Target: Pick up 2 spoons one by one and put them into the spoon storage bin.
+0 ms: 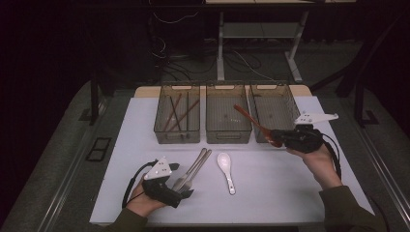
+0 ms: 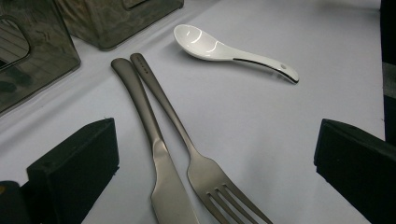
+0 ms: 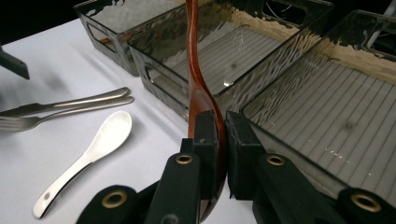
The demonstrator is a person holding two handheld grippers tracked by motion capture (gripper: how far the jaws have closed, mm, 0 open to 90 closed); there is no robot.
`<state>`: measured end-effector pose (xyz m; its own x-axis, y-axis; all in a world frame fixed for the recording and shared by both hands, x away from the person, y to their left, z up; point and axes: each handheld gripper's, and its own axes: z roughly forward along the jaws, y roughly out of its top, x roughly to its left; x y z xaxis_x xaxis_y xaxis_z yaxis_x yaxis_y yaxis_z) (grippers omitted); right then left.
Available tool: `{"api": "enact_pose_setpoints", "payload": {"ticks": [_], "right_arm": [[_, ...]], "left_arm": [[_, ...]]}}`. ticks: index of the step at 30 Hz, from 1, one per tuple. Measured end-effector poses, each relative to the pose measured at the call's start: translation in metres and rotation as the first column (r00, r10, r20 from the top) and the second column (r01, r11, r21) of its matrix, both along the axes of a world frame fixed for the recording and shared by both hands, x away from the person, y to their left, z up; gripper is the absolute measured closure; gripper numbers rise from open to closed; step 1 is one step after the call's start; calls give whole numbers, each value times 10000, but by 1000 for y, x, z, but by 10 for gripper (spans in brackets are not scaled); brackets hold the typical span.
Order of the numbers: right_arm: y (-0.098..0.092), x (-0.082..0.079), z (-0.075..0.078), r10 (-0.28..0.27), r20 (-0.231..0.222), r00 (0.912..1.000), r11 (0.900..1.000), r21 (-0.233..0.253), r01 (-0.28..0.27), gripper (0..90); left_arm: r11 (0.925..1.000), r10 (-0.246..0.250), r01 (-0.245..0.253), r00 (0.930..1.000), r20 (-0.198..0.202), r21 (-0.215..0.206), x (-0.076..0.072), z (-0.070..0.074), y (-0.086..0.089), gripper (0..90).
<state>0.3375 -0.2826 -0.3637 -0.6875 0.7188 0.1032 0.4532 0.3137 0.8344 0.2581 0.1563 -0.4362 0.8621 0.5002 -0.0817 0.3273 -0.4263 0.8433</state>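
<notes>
**Wooden spoon clamped over the right-hand bin**

Reddish-brown wood, smooth and glossy, is what the right hand-held gripper [image 1: 279, 138] is clenched on: a wooden spoon [image 1: 251, 121] gripped at its bowl end, the jaws pressed flat against both faces. In the high view the spoon sits right of centre, its long axis slanting up and to the left from the jaws, so the handle tip hangs over the wall between the middle bin [image 1: 228, 136] and the right bin [image 1: 285, 92]. In the right gripper view the handle [image 3: 192, 56] rises straight up the frame from the jaws, above the ribbed floor of the bins.

The three bins are smoky translucent plastic, rectangular, standing side by side along the upper centre of the white bench [image 1: 280, 183]. The left bin [image 1: 177, 137] holds dark chopsticks [image 1: 175, 112]; the middle and right ones look empty. My reading is that the spoon must tip down into one of these two, and the right hand is plainly the nearer.

Lower left in the high view, the left hand-held gripper [image 1: 186, 192] rests released, its jaws spread wide on either side of the matte steel knife [image 2: 159, 172] and fork [image 2: 205, 175], which lie side by side, handles pointing up and away. A glazed white ceramic soup spoon [image 1: 226, 169] lies just to their right.
</notes>
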Motion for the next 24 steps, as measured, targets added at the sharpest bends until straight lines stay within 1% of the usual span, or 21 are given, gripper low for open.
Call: {"api": "enact_pose_setpoints", "payload": {"ticks": [6, 16, 18, 20, 22, 24], "right_arm": [[10, 11, 4, -98, 36, 9999, 9999, 84, 98, 828], [28, 27, 13, -238, 309, 9992, 9994, 245, 230, 828], [31, 31, 14, -252, 368, 9990, 9995, 218, 244, 828], [34, 35, 14, -301, 383, 9988, 9992, 292, 290, 828], [37, 40, 14, -397, 309, 9987, 9981, 477, 382, 828], [40, 45, 13, -454, 291, 9985, 9980, 456, 440, 828]], "left_arm": [[10000, -6, 6, 10000, -6, 48, 0, 0, 0, 0], [10000, 28, -28, 10000, -25, 25, 0, 1, 1, 0], [10000, 29, -28, 10000, -31, 36, 0, 0, 1, 0], [10000, 58, -58, 10000, -20, -21, 0, 0, 1, 0], [10000, 53, -53, 10000, -22, -17, 0, 0, 1, 0], [10000, 48, -48, 10000, -30, -15, 0, 0, 1, 0]]}}
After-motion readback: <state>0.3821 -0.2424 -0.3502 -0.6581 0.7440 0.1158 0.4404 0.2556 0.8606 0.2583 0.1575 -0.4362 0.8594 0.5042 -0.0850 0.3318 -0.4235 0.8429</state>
